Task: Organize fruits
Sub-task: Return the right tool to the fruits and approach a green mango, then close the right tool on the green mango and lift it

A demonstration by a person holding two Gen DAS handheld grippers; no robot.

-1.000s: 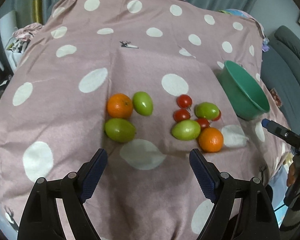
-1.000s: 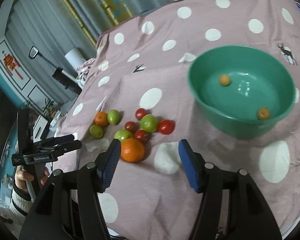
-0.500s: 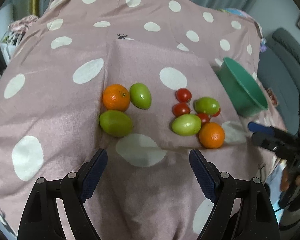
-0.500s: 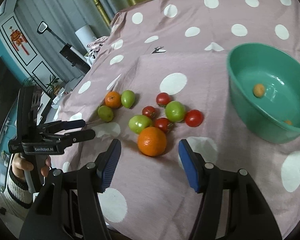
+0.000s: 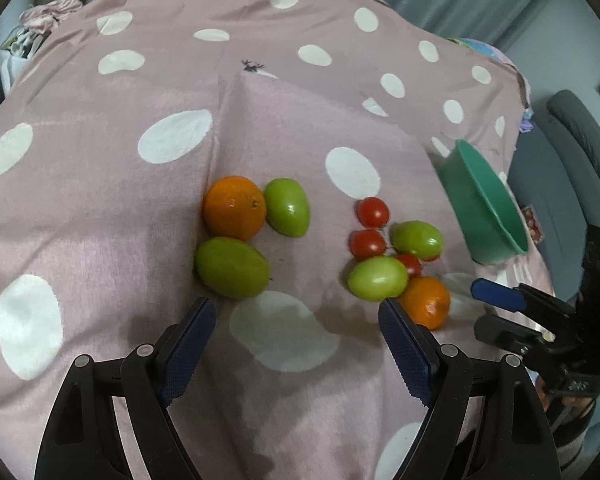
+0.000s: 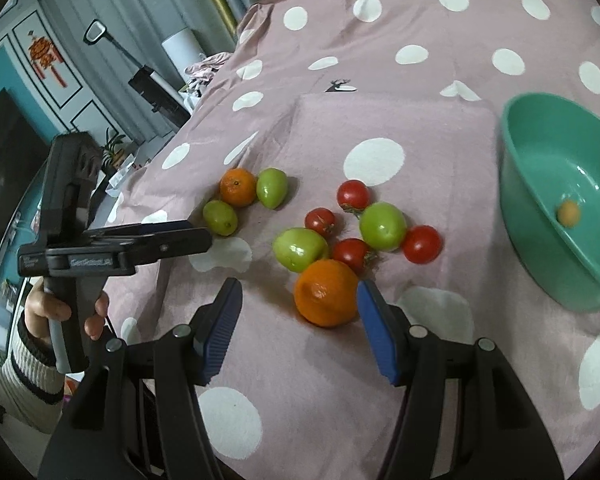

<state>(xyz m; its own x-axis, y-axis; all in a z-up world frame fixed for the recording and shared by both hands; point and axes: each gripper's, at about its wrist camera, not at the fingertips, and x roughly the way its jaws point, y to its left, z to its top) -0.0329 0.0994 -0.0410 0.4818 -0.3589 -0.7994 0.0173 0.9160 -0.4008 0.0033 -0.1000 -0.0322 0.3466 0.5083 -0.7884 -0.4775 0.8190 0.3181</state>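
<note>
Cloth: pink, white dots, spread over the whole surface; bore all items.

Left group: one orange touching two green fruits, one to its right, one in front.

Right group: four red tomatoes, two green fruits and a larger orange, packed close, most touching. The orange lay nearest the cameras.

Bowl: teal, right of the right group and apart from it; one small orange-yellow fruit inside (any further contents could not be told).

Left gripper: jaws spread wide, nothing between them, poised above bare cloth just short of the front green fruit. A hand in a striped cuff gripped its handle.

Right gripper: jaws released, gripping nothing. The larger orange sat in the gap, close to the right-hand pad; contact with that pad could not be told, and the left-hand pad stood clear.
</note>
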